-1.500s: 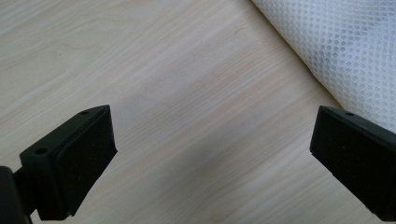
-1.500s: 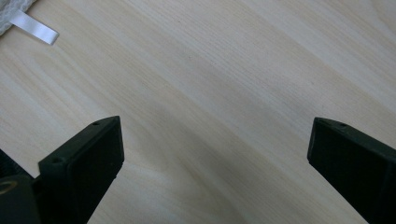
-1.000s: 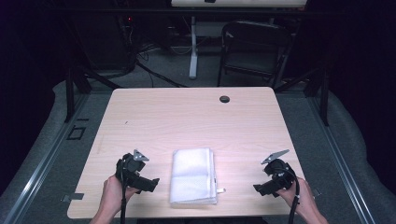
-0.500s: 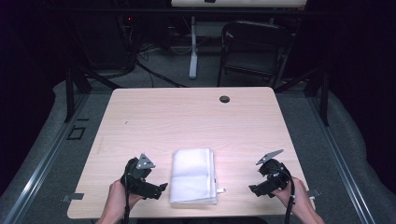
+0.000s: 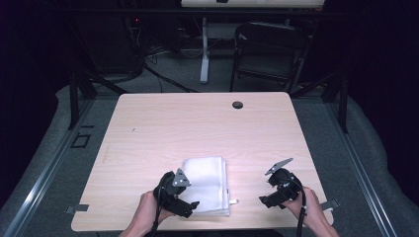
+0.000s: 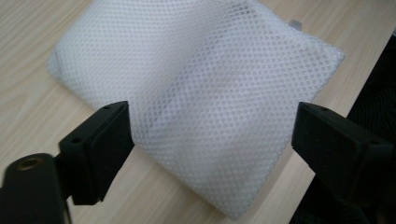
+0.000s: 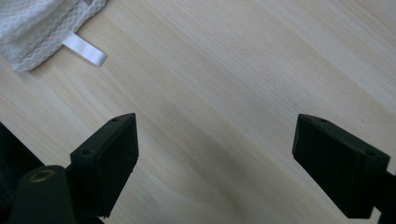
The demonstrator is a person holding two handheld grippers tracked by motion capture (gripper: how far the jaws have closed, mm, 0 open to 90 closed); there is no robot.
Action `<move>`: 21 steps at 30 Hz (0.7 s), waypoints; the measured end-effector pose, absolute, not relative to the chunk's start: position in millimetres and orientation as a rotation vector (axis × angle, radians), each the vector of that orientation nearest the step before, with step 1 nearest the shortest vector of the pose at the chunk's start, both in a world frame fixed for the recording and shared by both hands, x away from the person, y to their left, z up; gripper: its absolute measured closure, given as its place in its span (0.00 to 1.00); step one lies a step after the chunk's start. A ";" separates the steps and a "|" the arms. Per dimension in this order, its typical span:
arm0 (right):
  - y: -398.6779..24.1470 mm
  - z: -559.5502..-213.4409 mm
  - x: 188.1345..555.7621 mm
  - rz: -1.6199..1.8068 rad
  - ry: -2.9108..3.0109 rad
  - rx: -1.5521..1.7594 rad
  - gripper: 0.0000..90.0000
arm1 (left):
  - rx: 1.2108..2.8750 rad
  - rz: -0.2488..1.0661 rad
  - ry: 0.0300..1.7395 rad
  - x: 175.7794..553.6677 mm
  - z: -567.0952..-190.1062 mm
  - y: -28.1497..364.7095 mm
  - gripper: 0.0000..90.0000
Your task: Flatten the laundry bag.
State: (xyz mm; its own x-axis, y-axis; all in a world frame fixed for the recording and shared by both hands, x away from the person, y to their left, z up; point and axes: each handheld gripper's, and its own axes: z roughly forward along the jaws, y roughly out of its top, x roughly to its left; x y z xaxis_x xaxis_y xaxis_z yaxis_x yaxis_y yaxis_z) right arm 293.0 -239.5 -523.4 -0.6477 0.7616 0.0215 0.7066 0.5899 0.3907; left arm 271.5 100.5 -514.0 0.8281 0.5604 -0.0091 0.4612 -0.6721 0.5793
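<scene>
Left tongs: jaws wide, just been closing, nothing gripped; take the folded mesh laundry bag's lower-left corner cleanly.
Right tongs: wide, closing, empty, over bare tabletop.

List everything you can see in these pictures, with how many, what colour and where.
mesh bag: one, white, folded flat near the table's front edge, between the two grippers
ribbon tab: one, white, sticking out of the bag's edge on the right gripper's side
table: one, light wood, middle of the high view
round cap: one, dark, set in the table near its far edge
folding chair: one, dark, on the floor beyond the table
left gripper: one, black, jaws apart over the bag's near corner, just been closing, pads not pressing on it
right gripper: one, black, jaws apart over bare wood, just been closing, nothing between them
hands: two, at the front edge, one holding each gripper
</scene>
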 end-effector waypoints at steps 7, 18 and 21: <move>-238.1 -522.6 294.0 0.573 2.696 1.227 0.17 | 2.468 0.204 0.693 271.2 -522.9 80.6 0.16; -236.0 -526.9 293.9 0.554 2.716 1.224 0.17 | 2.569 0.201 0.644 270.1 -538.2 57.1 0.20; -235.2 -527.4 293.8 0.534 2.726 1.213 0.17 | 2.586 0.204 0.638 269.1 -541.3 52.8 0.20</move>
